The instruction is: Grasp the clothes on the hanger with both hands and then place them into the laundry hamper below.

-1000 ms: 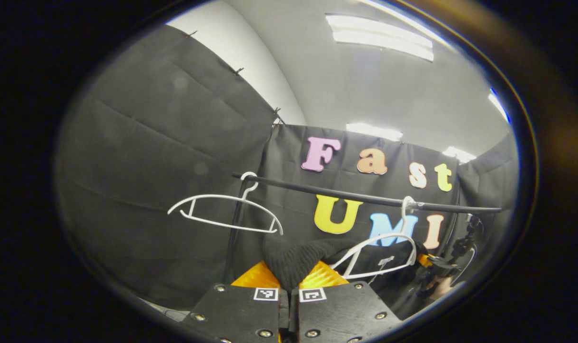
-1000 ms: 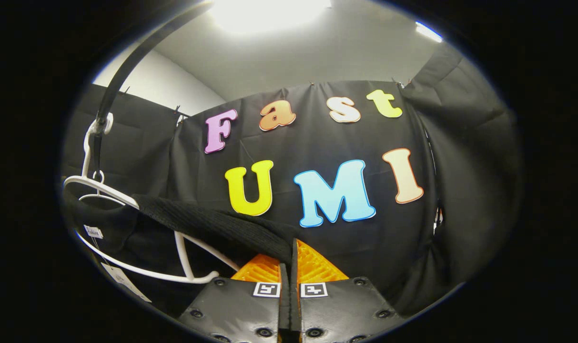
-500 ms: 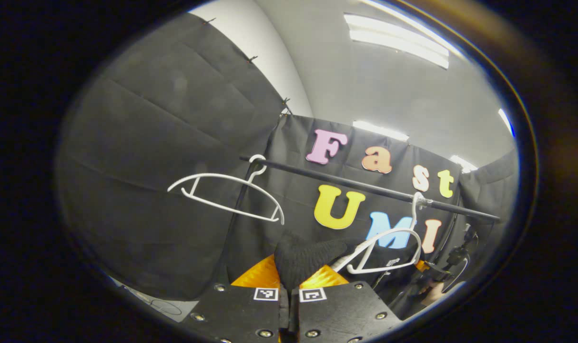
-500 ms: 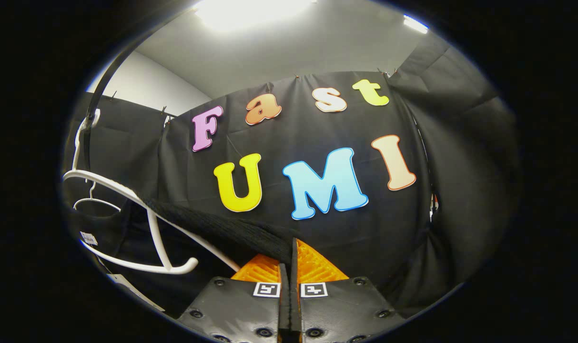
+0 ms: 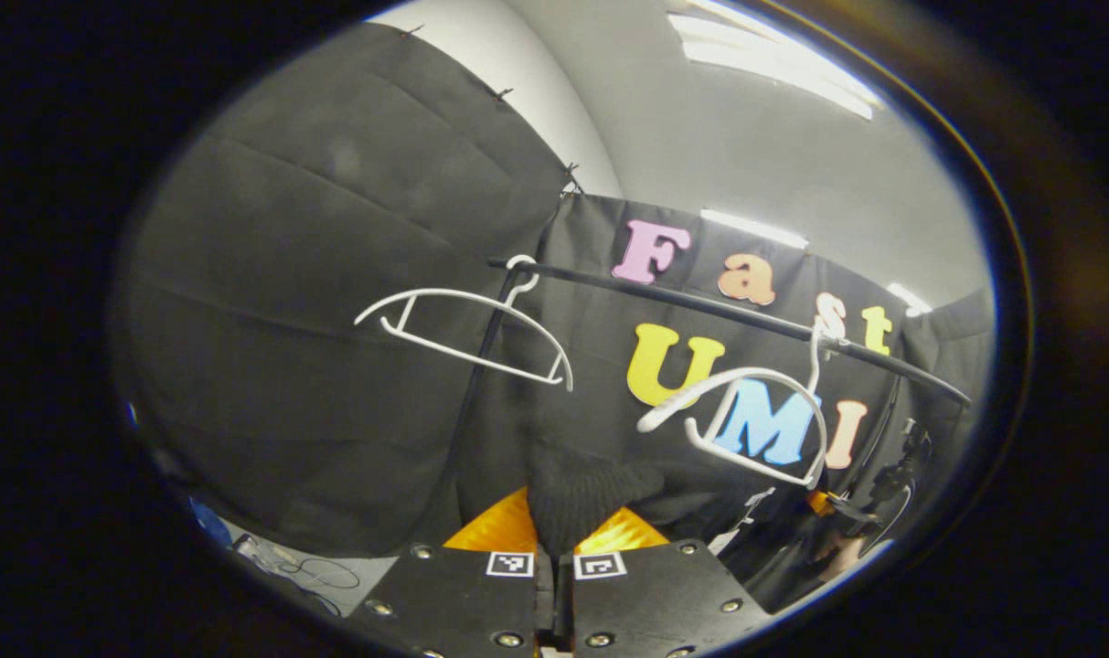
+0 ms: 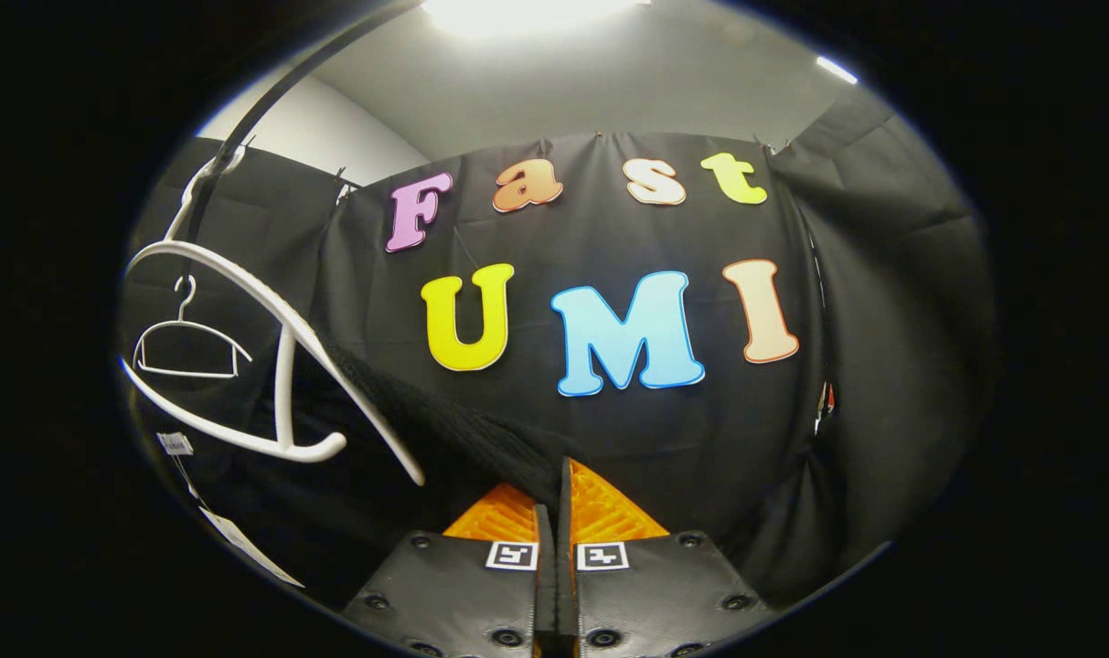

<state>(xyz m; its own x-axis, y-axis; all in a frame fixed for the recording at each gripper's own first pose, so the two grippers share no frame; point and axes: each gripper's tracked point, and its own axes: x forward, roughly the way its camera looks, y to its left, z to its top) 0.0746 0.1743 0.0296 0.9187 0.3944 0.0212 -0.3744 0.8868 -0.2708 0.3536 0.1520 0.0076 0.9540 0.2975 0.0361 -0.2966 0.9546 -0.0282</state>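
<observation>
A black knit garment stretches between both grippers. My left gripper is shut on one end of it. In the right gripper view the garment runs down from the left into my right gripper, which is shut on it. The white hanger that carried it hangs bare and tilted on the black rail, just above the cloth. Close at the left of the right gripper view, that hanger swings beside the garment. The right gripper and its hand appear far right, low.
A second bare white hanger hangs at the rail's left end by the upright post; it is small and far in the right gripper view. Paper tags dangle from the garment. Cables lie on the floor, lower left.
The garment has come off the near hanger, which has swung up and tilted free. Both grippers have stayed shut on the cloth and sit lower relative to the rail.
</observation>
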